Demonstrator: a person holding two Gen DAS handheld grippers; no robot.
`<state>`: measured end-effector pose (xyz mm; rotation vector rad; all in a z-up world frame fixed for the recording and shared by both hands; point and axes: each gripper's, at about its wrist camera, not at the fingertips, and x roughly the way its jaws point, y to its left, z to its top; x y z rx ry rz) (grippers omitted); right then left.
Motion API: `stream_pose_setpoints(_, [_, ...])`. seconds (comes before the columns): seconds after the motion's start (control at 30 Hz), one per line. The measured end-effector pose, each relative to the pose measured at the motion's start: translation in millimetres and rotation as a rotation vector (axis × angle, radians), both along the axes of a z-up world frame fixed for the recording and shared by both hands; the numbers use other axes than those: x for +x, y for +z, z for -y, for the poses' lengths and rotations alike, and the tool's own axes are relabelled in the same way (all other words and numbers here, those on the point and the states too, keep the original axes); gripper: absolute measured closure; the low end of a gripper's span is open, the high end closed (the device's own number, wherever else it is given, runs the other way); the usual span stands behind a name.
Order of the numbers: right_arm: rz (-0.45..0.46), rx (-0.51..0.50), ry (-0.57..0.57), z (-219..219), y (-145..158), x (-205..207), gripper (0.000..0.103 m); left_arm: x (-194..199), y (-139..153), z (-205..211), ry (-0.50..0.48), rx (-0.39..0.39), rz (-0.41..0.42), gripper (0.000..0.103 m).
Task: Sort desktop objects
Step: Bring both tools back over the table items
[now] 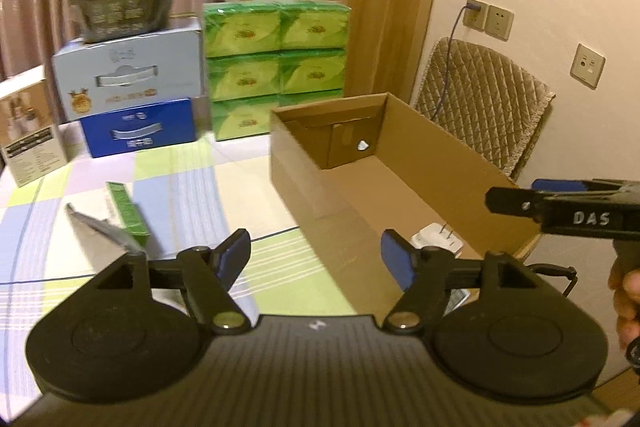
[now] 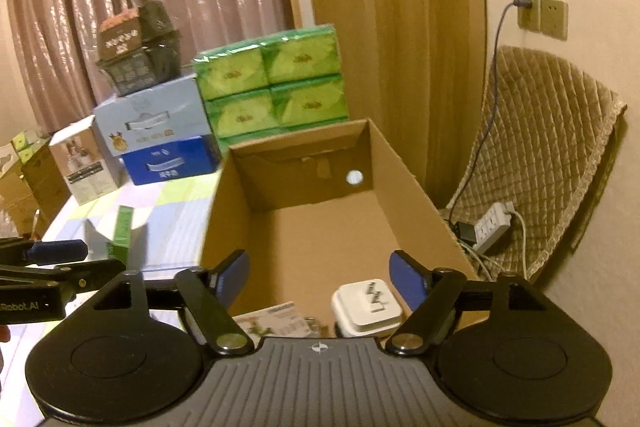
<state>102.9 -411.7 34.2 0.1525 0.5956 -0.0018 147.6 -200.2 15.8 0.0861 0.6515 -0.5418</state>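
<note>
Now both tools hang empty: the left gripper [image 1: 316, 255] and right gripper [image 2: 320, 277] have jaws spread apart, nothing between them. Inside the open cardboard box [image 2: 404, 163], at six o'clock, sits a glossy white plug adapter [image 2: 366, 309], prongs up, likely already sorted. A slim green carton [image 1: 128, 213] waits at nine o'clock on the checked tablecloth [image 1: 184, 187].

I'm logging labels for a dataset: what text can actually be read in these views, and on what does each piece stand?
"DAS": white letters on the right tool, seen from the left wrist.
"Robot.AI": on the left tool, seen from the right wrist; its start is cut off.
Print on the stacked boxes, green packs and leaflet: too blurred to read.
</note>
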Motion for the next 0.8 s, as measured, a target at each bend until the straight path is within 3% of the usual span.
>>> stream_pose_setpoints(0.3, [0.064,0.004,0.065,-50.5,21.7,-22.3,0.002,-26.9,10.8,-72.6,0.092,0.03,0.026,0.016])
stream_pose_setpoints(0.6, [0.089,0.006,0.159,-103.3,26.3,-25.2,0.002,-43.8,16.0,-148.3,0.21,0.088,0.065,0.001])
stream_pose_setpoints(0.8, [0.116,0.007,0.206,-128.1,27.2,-30.0,0.002,-51.4,9.2,-186.8,0.265,0.138,0.066,0.001])
